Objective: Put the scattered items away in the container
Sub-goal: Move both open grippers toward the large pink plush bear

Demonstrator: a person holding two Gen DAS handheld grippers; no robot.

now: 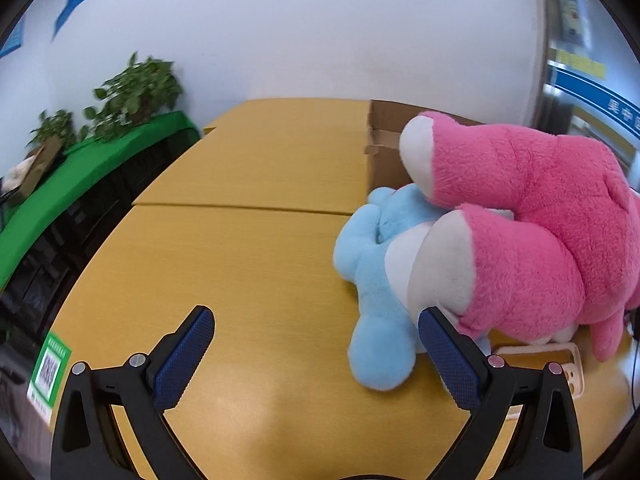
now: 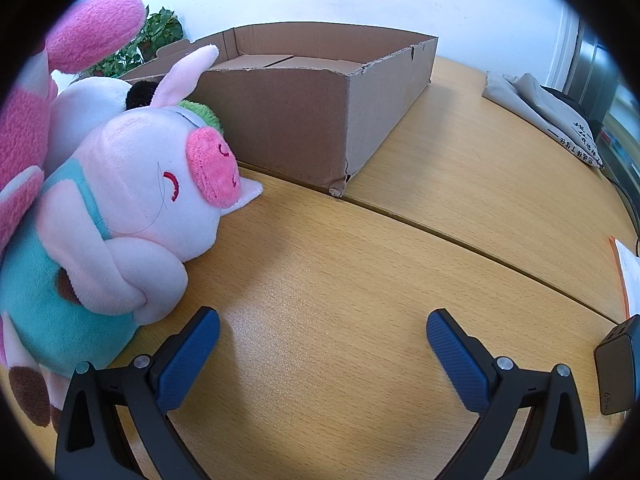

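Note:
In the left wrist view a big pink plush toy (image 1: 528,216) lies on top of a light blue plush toy (image 1: 380,272) at the right of the wooden table. My left gripper (image 1: 316,356) is open and empty; its right finger (image 1: 448,360) is next to the blue toy. In the right wrist view a pale pink pig plush in a teal outfit (image 2: 120,216) lies at the left, with the pink toy (image 2: 92,28) behind it. An open, empty cardboard box (image 2: 304,120) stands behind. My right gripper (image 2: 322,356) is open and empty, right of the pig.
A cream phone case (image 1: 560,360) lies under the pink toy. A black charger (image 2: 618,372), papers (image 2: 628,276) and a grey bag (image 2: 548,116) sit at the table's right edge. Potted plants (image 1: 136,92) stand on a green shelf (image 1: 80,180) at the left.

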